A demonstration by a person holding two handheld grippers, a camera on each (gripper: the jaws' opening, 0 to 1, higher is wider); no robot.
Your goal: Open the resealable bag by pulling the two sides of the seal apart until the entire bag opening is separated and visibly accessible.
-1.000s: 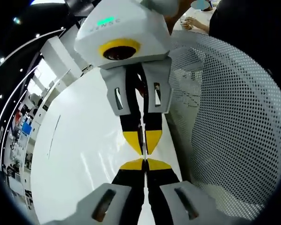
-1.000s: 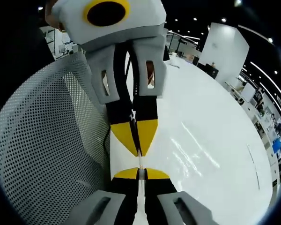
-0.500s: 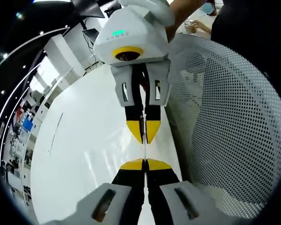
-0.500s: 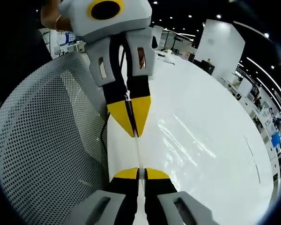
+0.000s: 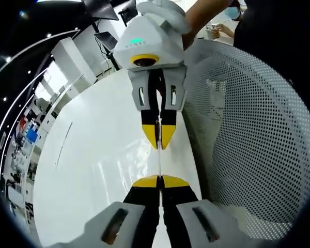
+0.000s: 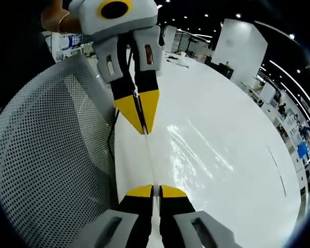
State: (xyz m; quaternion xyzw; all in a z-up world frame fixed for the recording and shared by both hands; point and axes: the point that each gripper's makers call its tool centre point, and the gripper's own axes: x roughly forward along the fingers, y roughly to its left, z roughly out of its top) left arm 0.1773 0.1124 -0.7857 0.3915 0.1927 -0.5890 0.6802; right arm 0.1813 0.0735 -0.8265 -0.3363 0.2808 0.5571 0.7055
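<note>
We hold the left hand-held gripper with its yellow-tipped jaws pressed together, pointing tip to tip at the right hand-held gripper, apart from it. Its jaws are closed too. In the right gripper view our left hand-held gripper faces ours.

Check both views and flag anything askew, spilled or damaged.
Nothing stands out. The left claw and right claw are each shut on an edge of the clear bag, stretched thin between them above the white table. No spill or tear shows.
</note>
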